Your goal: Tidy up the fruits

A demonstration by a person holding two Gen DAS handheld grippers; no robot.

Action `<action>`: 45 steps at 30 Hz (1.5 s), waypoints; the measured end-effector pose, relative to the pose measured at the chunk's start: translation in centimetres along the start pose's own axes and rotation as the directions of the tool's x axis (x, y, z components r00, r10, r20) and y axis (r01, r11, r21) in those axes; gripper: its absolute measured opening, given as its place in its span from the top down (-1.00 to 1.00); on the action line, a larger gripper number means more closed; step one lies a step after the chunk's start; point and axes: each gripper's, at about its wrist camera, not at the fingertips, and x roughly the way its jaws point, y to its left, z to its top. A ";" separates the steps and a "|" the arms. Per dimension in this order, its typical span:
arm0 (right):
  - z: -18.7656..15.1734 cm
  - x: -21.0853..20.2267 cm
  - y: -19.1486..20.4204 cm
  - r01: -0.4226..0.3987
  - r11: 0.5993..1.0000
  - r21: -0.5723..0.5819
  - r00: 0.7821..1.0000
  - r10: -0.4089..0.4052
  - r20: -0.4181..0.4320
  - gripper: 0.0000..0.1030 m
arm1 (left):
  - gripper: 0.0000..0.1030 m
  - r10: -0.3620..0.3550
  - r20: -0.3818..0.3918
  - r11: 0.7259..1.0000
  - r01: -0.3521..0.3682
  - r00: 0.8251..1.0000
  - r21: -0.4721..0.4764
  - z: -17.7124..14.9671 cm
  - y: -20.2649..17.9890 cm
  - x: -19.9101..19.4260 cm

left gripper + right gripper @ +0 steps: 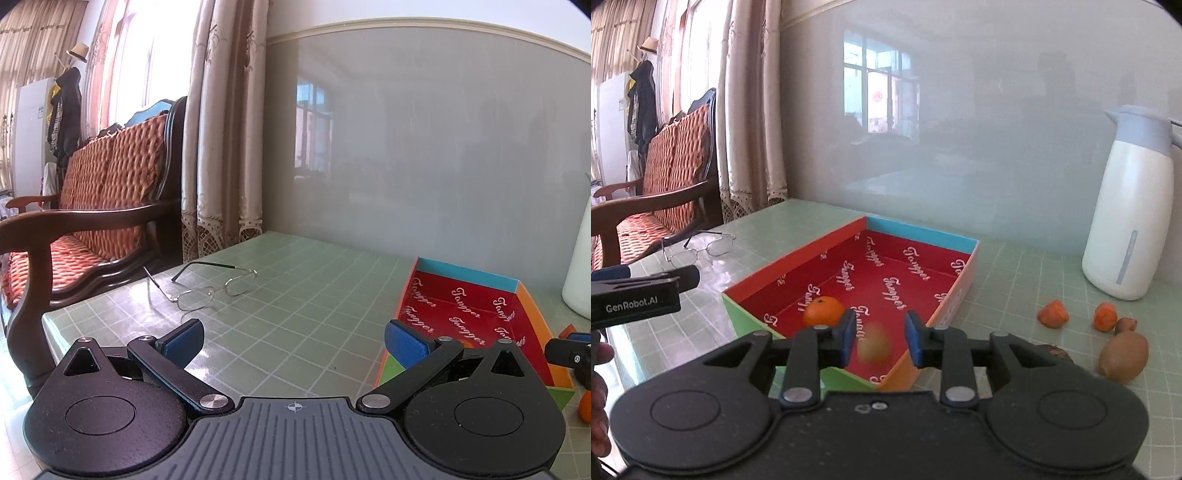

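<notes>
Writing first: the box (886,280) has a red lining printed all over w/ a white script word, looks like "Tangger" or sim., can't read it for sure. Your left gripper (646,291) shows "GenRobot.AI" in white on its black side, seen from the right wrist cam.

Fruit: one orange (823,311) sits inside the box near its left wall. A blurred yellowish-brown fruit (874,346) is in the gap of your right gripper (879,341), over the box's near corner; the blue pads stand apart from it on both sides, so those fingers are let go, not clamping. Kiwi (1124,356) lies on the bench (1015,280) right of the box, w/ two small orange-red fruits (1052,314) beyond it and a brownish piece just behind it, kind unclear.

Your left gripper (293,341) in its own cam: fingers spread wide, nothing between them, hovering over bare green tile left of the box (532,314).

Around: wire-frame glasses (207,286) lie on the bench's far left, well apart from the box. White thermos jug (1126,225) w/ grey-blue top stands at the back right, against the grey wall. Wooden armchair (103,206) w/ orange cushions is just beside the bench's left end, curtains behind. Part of your hand (600,387) shows at the left edge.
</notes>
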 end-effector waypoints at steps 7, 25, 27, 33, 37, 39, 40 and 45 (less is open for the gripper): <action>-0.1 -1.0 -1.0 0.014 0.999 0.034 1.000 -0.015 0.018 0.46 | -1.00 -0.012 0.000 1.000 0.012 1.000 0.009 -0.1 -0.6 -0.2; -1.3 -5.2 -11.1 0.239 0.948 0.209 0.967 -0.252 0.037 0.44 | -1.00 -0.311 0.038 0.947 0.306 0.950 0.092 -0.4 -9.3 -3.9; -1.7 -5.9 -12.2 0.262 0.939 0.224 0.961 -0.276 0.034 0.44 | -1.00 -0.355 0.049 0.931 0.349 0.933 0.110 -0.6 -10.6 -4.7; -2.2 -7.2 -14.5 0.301 0.918 0.257 0.947 -0.320 0.034 0.44 | -1.00 -0.456 0.094 0.889 0.447 0.885 0.103 -1.3 -13.2 -6.4; -2.5 -7.8 -15.3 0.314 0.911 0.268 0.942 -0.335 0.035 0.44 | -1.00 -0.480 0.088 0.875 0.469 0.873 0.117 -1.5 -14.6 -6.8; -2.6 -8.0 -15.6 0.320 0.909 0.268 0.939 -0.342 0.036 0.44 | -1.00 -0.484 0.088 0.873 0.472 0.871 0.125 -1.6 -15.1 -7.1; -2.6 -8.1 -15.7 0.323 0.907 0.269 0.938 -0.345 0.036 0.44 | -1.00 -0.487 0.084 0.870 0.475 0.869 0.130 -1.6 -15.2 -7.2; -3.0 -8.8 -16.7 0.339 0.897 0.282 0.931 -0.363 0.034 0.44 | -1.00 -0.491 0.028 0.866 0.484 0.871 0.127 -1.7 -16.0 -7.1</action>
